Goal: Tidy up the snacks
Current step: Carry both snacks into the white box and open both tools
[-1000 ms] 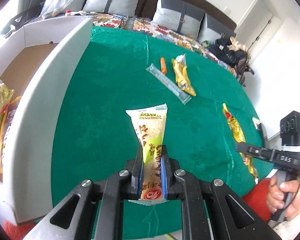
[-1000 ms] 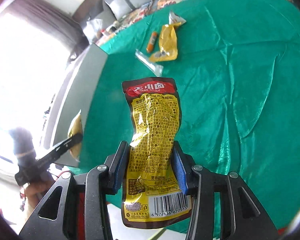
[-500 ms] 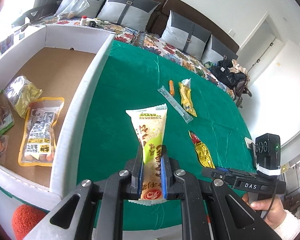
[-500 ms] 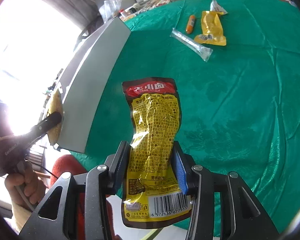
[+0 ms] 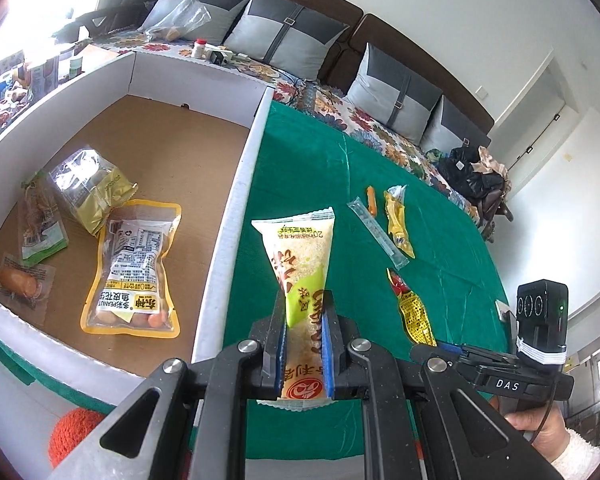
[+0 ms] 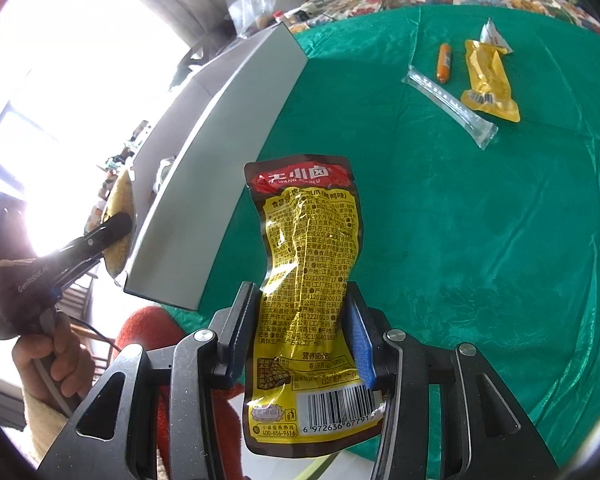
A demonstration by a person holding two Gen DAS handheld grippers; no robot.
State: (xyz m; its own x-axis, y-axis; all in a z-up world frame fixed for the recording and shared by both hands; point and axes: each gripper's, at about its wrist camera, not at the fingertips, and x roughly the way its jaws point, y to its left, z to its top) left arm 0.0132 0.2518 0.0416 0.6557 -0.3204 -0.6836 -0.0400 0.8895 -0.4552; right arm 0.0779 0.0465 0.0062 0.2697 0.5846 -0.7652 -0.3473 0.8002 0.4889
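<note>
Both held snacks have been carried toward the white cardboard box (image 5: 236, 184) at ten o'clock. The left gripper (image 5: 303, 344) fingers are clamped on the pale green-and-cream snack packet (image 5: 300, 264); the right gripper (image 6: 300, 340) fingers are pinched on the yellow-and-red foil pouch (image 6: 308, 264). Drop-off is judged next.

A pale yellow-green snack packet (image 5: 300, 264) stands upright, pinched at its lower part between the pads of the left tool (image 5: 303, 350), above the green cloth just beside the white box wall (image 5: 236, 216). A yellow pouch with a red top band (image 6: 308, 272) and a barcode at its foot is clamped upright in the right tool (image 6: 300, 344).

Inside the box lie a peanut pouch (image 5: 134, 268), a clear-and-olive bag (image 5: 90, 190) and 2 smaller packets.

On the bench cloth, well apart from the box, lie an orange sausage stick (image 5: 371, 200), a clear tube packet (image 5: 376, 232) and a yellow packet (image 5: 398, 220).
</note>
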